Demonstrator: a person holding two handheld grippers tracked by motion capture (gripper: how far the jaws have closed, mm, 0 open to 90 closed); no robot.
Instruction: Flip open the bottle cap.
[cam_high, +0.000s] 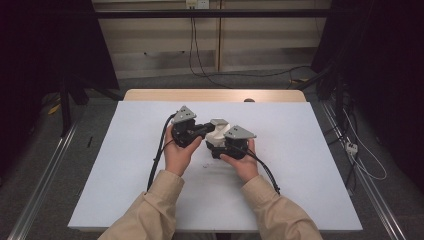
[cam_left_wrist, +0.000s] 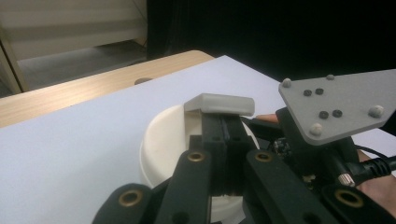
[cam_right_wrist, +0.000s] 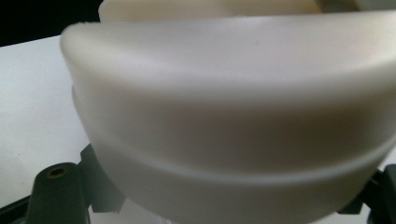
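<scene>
At the lower centre of the high view, two beige sleeves led up to the hands. Above them, at mid-frame, the left gripper and right gripper met over a round white container on the white table. The left jaws were pressed together beneath a pale tab at the container's rim. The container sat close against the right gripper; its jaw state could not be told.

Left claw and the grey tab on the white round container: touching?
Touching. The left gripper view shows the left claw with jaws closed against the grey tab above the white container.
</scene>
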